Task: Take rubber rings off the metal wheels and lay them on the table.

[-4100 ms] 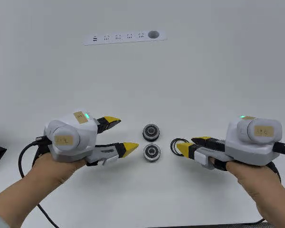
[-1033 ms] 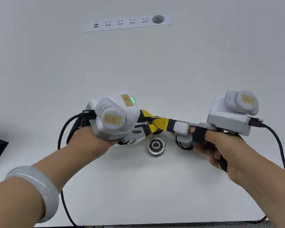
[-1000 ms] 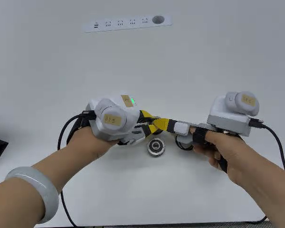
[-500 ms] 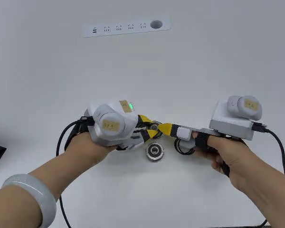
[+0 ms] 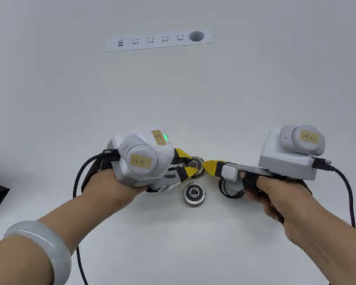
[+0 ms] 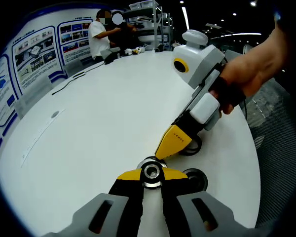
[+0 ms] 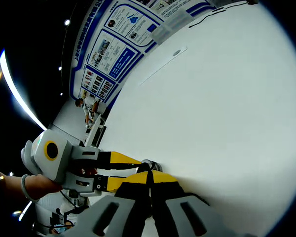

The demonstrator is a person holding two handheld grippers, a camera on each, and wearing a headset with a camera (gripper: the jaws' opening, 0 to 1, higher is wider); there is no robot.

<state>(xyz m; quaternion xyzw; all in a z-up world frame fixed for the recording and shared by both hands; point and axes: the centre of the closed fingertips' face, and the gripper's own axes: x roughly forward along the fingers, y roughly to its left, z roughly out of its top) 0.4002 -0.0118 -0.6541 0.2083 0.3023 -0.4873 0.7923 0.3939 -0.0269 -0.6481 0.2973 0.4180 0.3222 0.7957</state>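
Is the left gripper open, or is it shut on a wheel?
Shut. The left gripper has its yellow jaws pressed against both sides of the metal wheel.

Table (image 5: 267,95) open toward power strip (image 5: 159,40) — loose wheel (image 5: 194,193), rubber ring (image 5: 222,190) block near side.

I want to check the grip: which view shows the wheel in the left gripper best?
The left gripper view: the wheel sits face-on, clamped between the left gripper's yellow tips. In the head view it is small and half hidden by those tips; in the right gripper view just its edge peeks past the jaws.
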